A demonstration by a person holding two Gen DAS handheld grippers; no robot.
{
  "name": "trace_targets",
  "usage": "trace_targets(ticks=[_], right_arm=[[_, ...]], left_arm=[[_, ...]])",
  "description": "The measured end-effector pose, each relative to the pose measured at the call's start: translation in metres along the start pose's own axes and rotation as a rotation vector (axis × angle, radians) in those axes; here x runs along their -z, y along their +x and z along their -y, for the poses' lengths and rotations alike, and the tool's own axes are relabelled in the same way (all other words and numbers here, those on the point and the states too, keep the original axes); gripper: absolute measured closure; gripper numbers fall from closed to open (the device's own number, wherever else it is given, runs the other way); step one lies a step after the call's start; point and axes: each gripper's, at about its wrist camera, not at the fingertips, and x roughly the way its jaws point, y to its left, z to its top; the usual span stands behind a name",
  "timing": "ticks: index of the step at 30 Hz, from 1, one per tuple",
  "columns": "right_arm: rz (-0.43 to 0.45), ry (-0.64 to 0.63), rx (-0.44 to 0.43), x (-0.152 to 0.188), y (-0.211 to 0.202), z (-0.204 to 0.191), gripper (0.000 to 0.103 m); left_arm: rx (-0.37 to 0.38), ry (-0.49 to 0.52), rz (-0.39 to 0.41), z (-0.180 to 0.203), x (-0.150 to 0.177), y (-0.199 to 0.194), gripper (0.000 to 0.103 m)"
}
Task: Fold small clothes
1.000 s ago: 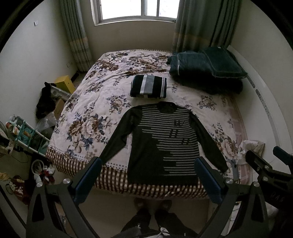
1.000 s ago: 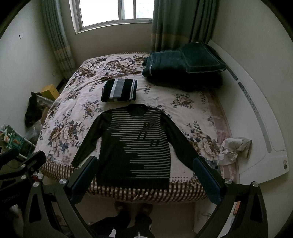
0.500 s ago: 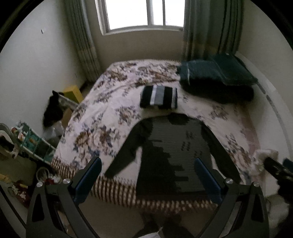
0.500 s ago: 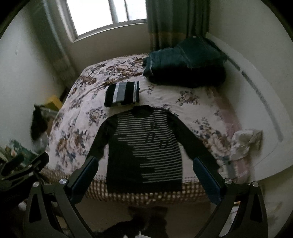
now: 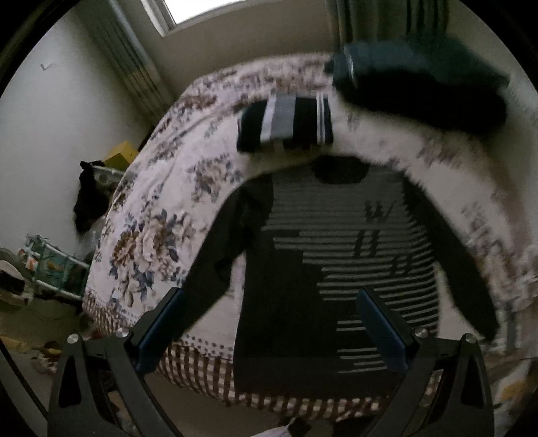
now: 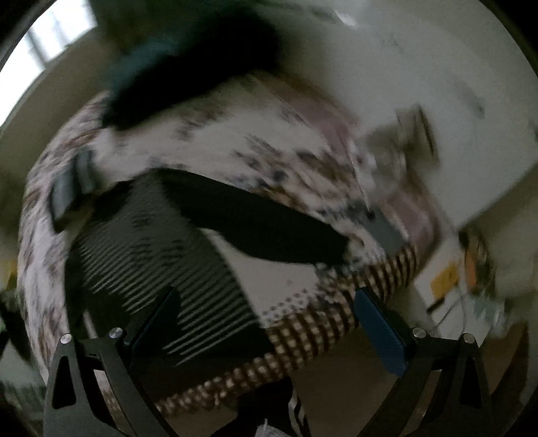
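Both tongs, left (image 5: 269, 327) & right (image 6: 265, 324), spread wide, empty, above striped sweater (image 5: 336, 255) w/o touching

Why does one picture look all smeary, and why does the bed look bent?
Right wrist view: heavy motion blur smears the bed and sweater; only the right gripper looks sharp. Left wrist view: milder blur, sweater stripes still readable. Both views: the fisheye lens curves the bed, the window glares white, and the room is dim.
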Motion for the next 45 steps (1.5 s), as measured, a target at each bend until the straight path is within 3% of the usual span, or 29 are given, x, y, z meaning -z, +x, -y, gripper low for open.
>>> trace_targets(ticks=[2,5,11,14,21,22,23,24,25,33,40,45], right_arm=[[-0.060,0.090,-0.011,-0.018,0.057,0.038,0.007],[-0.157,0.176,-0.010,-0.039,0.146,0.088,0.026],[-0.278,0.331,0.026,-0.036,0.266,0.155,0.026],[-0.336,0.424,0.041,-0.024,0.302,0.183,0.026],[-0.343,0.576,-0.082,-0.015,0.375,0.207,0.027],[-0.327,0.591,-0.089,-0.016,0.382,0.205,0.045],[-0.303,0.591,-0.085,-0.018,0.384,0.203,0.077],[-0.281,0.575,-0.058,-0.021,0.384,0.198,0.091],[-0.269,0.560,-0.046,-0.024,0.381,0.193,0.095],[-0.017,0.476,0.074,-0.079,0.314,0.199,0.097],[-0.075,0.441,0.123,-0.127,0.354,0.199,0.098],[-0.061,0.454,0.080,-0.151,0.343,0.180,0.098]], left_arm=[[-0.017,0.012,-0.044,0.021,0.001,0.032,0.000],[-0.034,0.030,-0.111,0.049,0.006,0.083,0.000],[-0.084,0.072,-0.251,0.100,0.019,0.178,0.000],[-0.070,0.102,-0.289,0.126,0.026,0.209,0.000],[-0.046,0.172,-0.319,0.168,0.028,0.247,0.000],[-0.042,0.173,-0.317,0.171,0.027,0.247,0.000],[-0.040,0.175,-0.314,0.174,0.024,0.248,0.000],[-0.039,0.181,-0.313,0.177,0.022,0.248,0.000],[-0.038,0.183,-0.311,0.179,0.019,0.249,0.000],[-0.001,0.222,-0.249,0.200,-0.006,0.249,0.000],[0.014,0.192,-0.262,0.203,-0.015,0.263,0.000],[0.010,0.147,-0.277,0.188,-0.017,0.270,0.000]])
